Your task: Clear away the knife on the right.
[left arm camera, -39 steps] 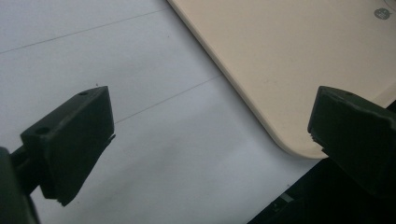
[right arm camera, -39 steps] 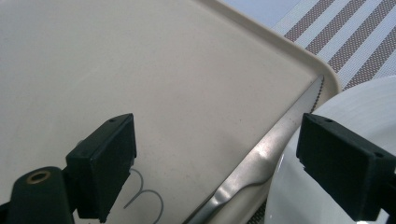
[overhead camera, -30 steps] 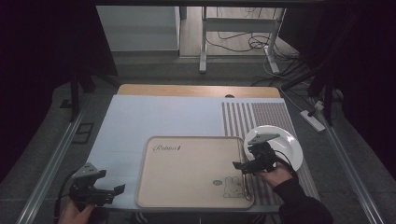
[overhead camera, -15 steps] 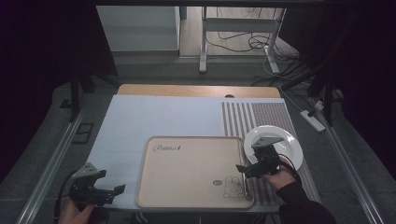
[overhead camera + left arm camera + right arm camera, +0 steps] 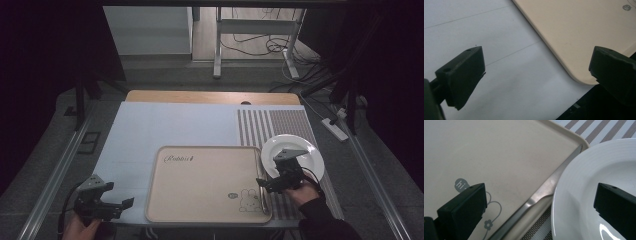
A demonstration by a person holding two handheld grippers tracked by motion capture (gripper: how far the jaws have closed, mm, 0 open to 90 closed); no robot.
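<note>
Black jaws wide open on both grippers, nothing held in either.

Right gripper (image 5: 266,184) hangs over a knife (image 5: 541,197) that lies along the right rim of the beige tray (image 5: 200,200), touching the white plate (image 5: 300,150). Grabbing there could probably clip the plate and shove it. Left gripper (image 5: 122,204) sits near-left over the pale mat (image 5: 165,125). Dark room, cables on the floor beyond.

The knife (image 5: 541,195) runs under the plate's (image 5: 599,182) rim and off the bottom edge, handle unseen. The tray's (image 5: 584,37) far side is cut off in the left gripper view.
</note>
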